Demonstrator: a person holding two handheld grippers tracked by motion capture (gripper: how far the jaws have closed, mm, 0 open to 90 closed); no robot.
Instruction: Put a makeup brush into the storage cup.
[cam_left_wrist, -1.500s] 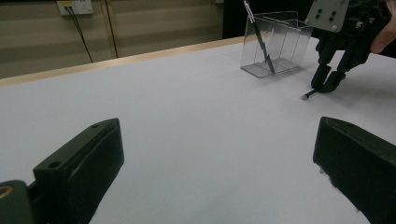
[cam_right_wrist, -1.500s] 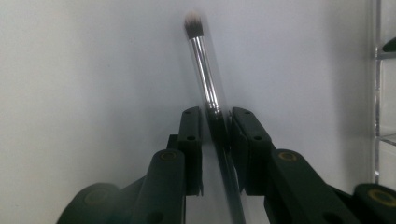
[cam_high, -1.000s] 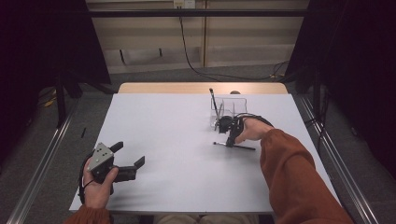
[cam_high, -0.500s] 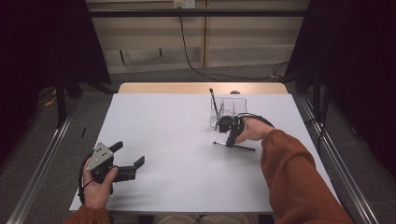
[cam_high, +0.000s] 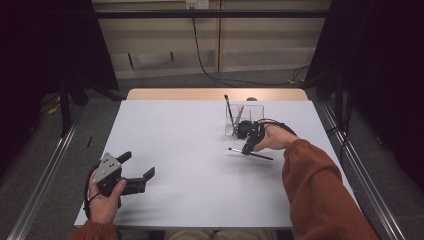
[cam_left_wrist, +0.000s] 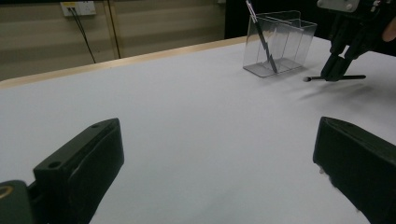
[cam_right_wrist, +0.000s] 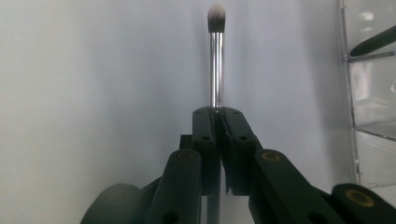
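Nothing has moved since the earlier frame. The right gripper (cam_high: 246, 148) stays clamped on a makeup brush (cam_high: 251, 153) just above the table (cam_high: 175, 135), beside a clear holder (cam_high: 247, 112). The left gripper (cam_high: 137, 172) rests wide open, empty.

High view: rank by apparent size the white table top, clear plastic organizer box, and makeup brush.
1. White table top, by far the largest.
2. Thin black-handled makeup brush and clear plastic organizer box: unsure. The brush runs longer, the box covers more area, and the right tool hides part of the brush.
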